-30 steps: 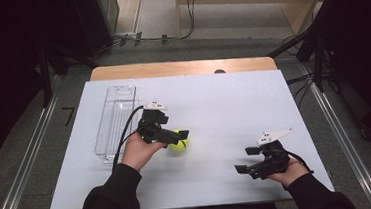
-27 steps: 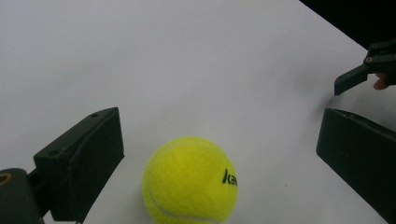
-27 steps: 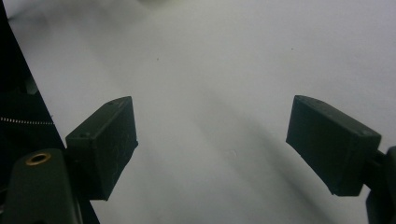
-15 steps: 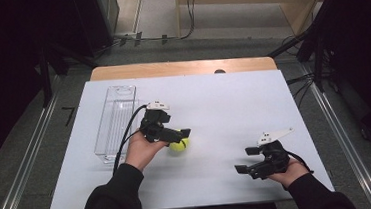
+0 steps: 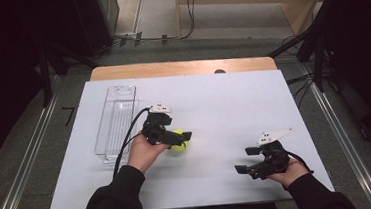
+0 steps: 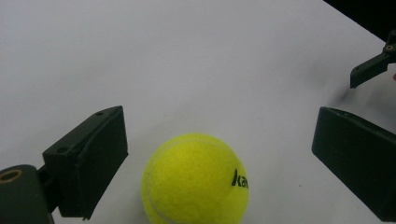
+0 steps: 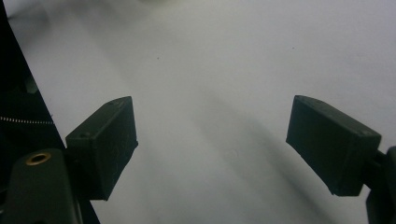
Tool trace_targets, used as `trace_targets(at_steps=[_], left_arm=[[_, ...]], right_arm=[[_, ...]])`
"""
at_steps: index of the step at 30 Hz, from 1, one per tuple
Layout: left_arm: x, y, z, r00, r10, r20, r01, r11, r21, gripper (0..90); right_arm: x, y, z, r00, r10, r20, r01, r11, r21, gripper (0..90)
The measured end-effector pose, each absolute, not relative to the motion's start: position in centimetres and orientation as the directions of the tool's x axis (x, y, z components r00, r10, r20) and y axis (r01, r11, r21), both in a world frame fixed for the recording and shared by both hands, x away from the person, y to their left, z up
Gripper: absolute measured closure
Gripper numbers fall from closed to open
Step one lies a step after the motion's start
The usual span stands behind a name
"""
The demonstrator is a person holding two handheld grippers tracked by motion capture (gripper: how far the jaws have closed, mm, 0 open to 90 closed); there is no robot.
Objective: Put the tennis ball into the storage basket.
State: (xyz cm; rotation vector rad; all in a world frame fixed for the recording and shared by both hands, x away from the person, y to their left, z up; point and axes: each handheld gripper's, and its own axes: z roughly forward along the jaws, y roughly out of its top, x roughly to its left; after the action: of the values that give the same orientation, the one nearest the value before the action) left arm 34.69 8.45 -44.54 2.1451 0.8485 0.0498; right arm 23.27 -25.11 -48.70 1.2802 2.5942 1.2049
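Note:
A yellow tennis ball (image 5: 179,139) with black lettering lies on the white table, left of the middle. My left gripper (image 5: 182,136) is open around it. In the left gripper view the ball (image 6: 196,179) sits low between the two wide-apart jaws, touching neither, and the gripper (image 6: 219,154) is spread well wider than the ball. My right gripper (image 5: 245,161) is held low over the table at the front right, open, with bare white surface between its jaws in the right gripper view (image 7: 212,144).
A clear plastic tray (image 5: 116,122) stands lengthwise at the left of the white table top (image 5: 233,100), just behind my left hand. A wooden strip (image 5: 180,68) runs along the far edge. A jaw of the right gripper (image 6: 373,67) pokes in at the upper right of the left gripper view.
My left gripper has crept slightly forward and right around the ball. The ball and the right gripper have stayed where they were.

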Motion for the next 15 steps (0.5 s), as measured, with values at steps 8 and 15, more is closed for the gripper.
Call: trace_targets(at_steps=[8,15], left_arm=[[34.7,8.4,-45.1,0.771,0.587,-0.248,0.563,-0.446,0.695,4.1],[34.7,8.3,-45.7,0.773,0.587,-0.238,0.565,-0.468,0.679,4.1]], right_arm=[[23.3,-25.1,-48.7,-0.665,0.68,0.307,0.674,0.371,0.639,14.1],[23.3,-25.1,-48.7,-0.666,0.68,0.307,0.674,0.371,0.639,14.1]])
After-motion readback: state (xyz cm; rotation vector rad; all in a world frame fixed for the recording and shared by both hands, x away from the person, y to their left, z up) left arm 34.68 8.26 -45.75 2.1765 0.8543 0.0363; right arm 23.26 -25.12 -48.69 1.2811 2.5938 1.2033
